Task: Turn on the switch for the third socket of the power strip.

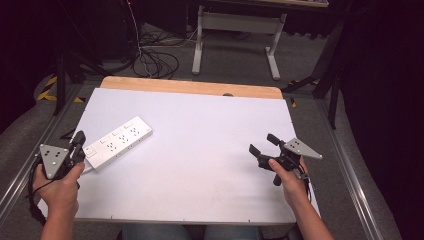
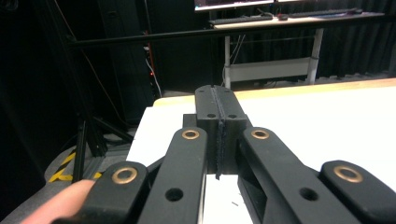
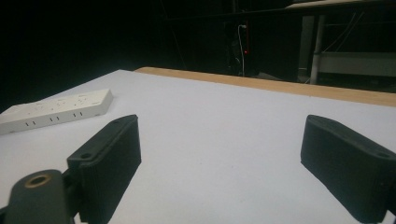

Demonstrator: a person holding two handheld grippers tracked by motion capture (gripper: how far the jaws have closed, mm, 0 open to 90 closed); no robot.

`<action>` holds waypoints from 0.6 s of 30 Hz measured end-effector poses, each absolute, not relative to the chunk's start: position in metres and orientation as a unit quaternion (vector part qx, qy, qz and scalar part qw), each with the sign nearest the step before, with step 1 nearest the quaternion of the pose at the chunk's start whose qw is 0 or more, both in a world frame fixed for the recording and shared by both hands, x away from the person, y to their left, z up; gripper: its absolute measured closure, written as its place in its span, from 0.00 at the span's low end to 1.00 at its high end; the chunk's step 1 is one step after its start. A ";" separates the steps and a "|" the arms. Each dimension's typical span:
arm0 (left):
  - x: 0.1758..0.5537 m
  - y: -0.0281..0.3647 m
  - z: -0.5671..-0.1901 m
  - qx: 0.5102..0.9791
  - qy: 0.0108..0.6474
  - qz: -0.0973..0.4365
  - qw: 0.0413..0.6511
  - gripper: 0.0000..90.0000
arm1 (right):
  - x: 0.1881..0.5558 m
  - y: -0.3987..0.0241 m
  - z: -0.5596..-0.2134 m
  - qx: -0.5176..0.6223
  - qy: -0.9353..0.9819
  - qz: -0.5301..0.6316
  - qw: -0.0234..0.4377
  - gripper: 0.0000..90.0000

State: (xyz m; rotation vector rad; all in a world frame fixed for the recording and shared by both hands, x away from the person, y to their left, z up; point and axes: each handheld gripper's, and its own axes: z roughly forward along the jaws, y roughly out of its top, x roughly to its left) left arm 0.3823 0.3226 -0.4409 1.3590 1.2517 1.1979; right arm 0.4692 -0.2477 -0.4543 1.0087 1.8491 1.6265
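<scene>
A white power strip (image 1: 119, 141) lies slantwise on the left part of the white table (image 1: 200, 150); the same power strip (image 3: 56, 111) sits far left in the right gripper view. My left gripper (image 1: 79, 142) is held at the table's left edge, just beside the strip's near end, and its jaws are pressed together with nothing between them (image 2: 218, 140). Over the right side of the table my right gripper (image 1: 263, 144) stands open, its two black pads (image 3: 109, 158) wide apart above bare surface.
A wooden strip (image 1: 190, 87) runs along the table's far edge. Beyond it, on the floor, are a desk frame (image 1: 235, 30) and loose cables (image 1: 155, 62). Metal rails flank the table on both sides.
</scene>
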 end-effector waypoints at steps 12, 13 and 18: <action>0.391 0.322 -0.443 0.562 0.513 0.475 0.442 1.00 | 0.471 -0.247 -0.455 0.367 0.678 0.592 0.233 0.14; 0.392 0.321 -0.442 0.562 0.513 0.475 0.442 1.00 | 0.471 -0.247 -0.456 0.367 0.679 0.591 0.233 0.14; 0.394 0.319 -0.442 0.565 0.511 0.470 0.446 1.00 | 0.471 -0.246 -0.456 0.367 0.683 0.586 0.233 0.14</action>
